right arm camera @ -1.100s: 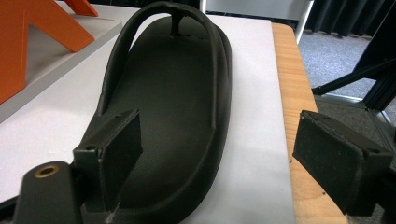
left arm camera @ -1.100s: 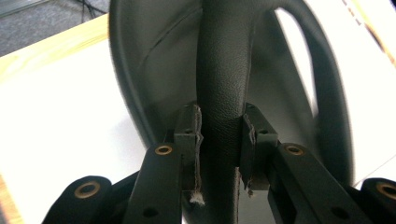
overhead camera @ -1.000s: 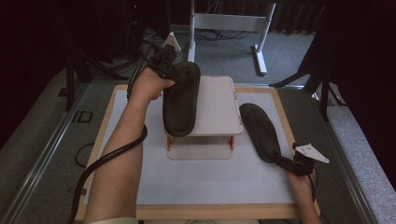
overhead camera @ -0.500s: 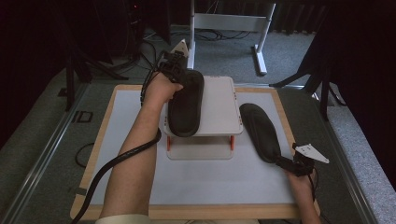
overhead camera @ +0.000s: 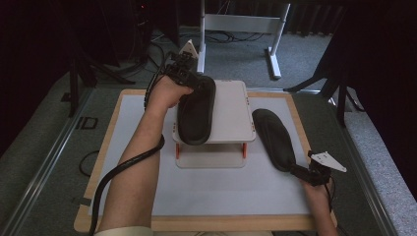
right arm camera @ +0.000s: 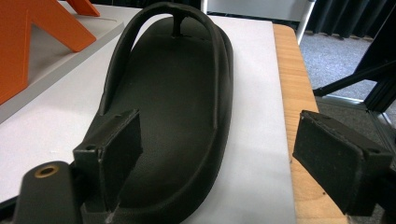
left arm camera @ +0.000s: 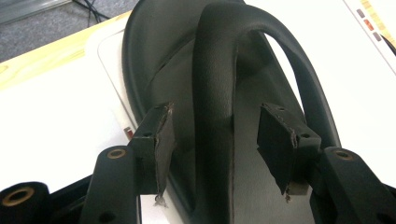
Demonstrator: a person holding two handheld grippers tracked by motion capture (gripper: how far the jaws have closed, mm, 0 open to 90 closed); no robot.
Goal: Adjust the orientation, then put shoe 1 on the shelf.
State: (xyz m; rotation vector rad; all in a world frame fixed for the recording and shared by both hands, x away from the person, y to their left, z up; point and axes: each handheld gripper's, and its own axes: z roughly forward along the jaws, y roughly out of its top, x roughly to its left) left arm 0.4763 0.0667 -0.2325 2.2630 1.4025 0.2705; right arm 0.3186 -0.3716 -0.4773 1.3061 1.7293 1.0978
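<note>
Lowered since the earlier frame, the sandal (overhead camera: 196, 110) rests upper centre on the raised stand (overhead camera: 231, 113); left hand-held gripper (overhead camera: 189, 78), jaws just spreading, should back off straight, clear of the strap (left arm camera: 215, 70).

The left sandal's (left arm camera: 219, 93) heel is cut off by the lower edge of the left gripper view. The hand (overhead camera: 164, 93) hides the left gripper's (overhead camera: 189, 78) body.

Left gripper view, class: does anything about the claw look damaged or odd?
Yes. The pads on the left claw are frayed, with ragged edges and loose shreds hanging at their lower corners. The sandal's strap stands between the jaws, which have just been opening and do not press it.
</note>
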